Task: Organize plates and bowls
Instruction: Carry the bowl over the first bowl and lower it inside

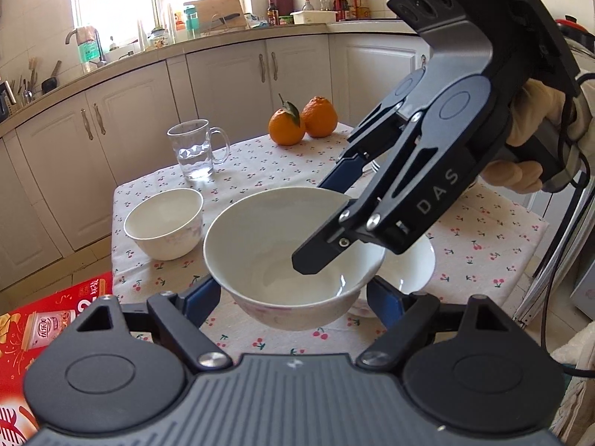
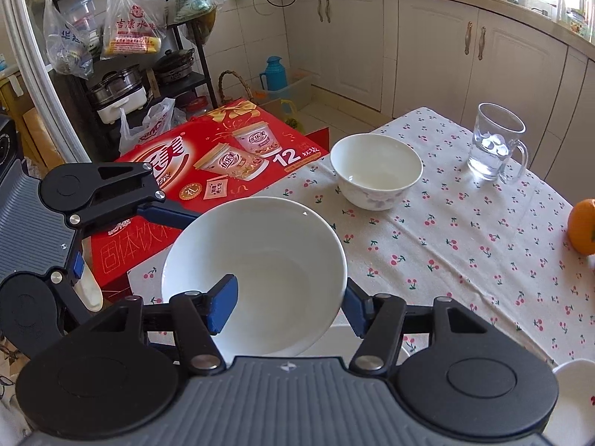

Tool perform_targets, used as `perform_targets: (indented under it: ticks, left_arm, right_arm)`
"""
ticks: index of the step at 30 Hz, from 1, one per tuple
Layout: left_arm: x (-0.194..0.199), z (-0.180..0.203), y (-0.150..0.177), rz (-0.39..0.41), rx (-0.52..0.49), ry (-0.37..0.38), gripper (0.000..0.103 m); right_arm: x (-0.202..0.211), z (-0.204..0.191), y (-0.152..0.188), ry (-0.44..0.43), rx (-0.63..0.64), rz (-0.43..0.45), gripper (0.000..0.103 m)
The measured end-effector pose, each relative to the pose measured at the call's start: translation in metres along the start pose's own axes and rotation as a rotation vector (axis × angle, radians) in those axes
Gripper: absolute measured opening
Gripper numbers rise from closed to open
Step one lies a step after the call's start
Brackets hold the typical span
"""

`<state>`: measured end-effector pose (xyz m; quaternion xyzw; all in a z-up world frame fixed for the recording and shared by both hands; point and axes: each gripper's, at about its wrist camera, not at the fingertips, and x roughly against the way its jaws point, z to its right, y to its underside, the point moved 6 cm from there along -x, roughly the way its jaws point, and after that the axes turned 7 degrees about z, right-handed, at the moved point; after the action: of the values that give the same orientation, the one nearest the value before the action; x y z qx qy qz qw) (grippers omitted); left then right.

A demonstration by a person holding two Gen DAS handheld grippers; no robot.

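Large white bowl point(image 1: 293, 256) lifted above cherry-print tablecloth point(image 1: 260, 171), right gripper point(image 2: 290, 303) clamped over its rim, left gripper point(image 1: 293, 297) straddling it, contact unclear, oranges point(image 1: 303, 120) whole only from left wrist, plate point(image 1: 412, 267) underneath mostly hidden.

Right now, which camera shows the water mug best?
The right wrist view: the glass mug stands whole and unobstructed on the tablecloth. The left wrist view also shows it, whole but farther back.

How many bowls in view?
2 for certain: a large bowl at the table edge, the right gripper straddling its rim, and a small bowl on the tablecloth. A white dish beneath is mostly hidden.
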<state>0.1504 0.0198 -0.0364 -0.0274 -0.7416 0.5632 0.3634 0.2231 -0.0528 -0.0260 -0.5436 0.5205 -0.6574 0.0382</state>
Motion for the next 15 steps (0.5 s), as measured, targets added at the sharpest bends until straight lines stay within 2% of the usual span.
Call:
perform_targets:
  ticks: [15]
  left_arm:
    - [-0.031, 0.041, -0.01, -0.007, -0.02, 0.106, 0.085]
  right_arm:
    - [0.051, 0.025, 0.035, 0.091, -0.065, 0.035, 0.066]
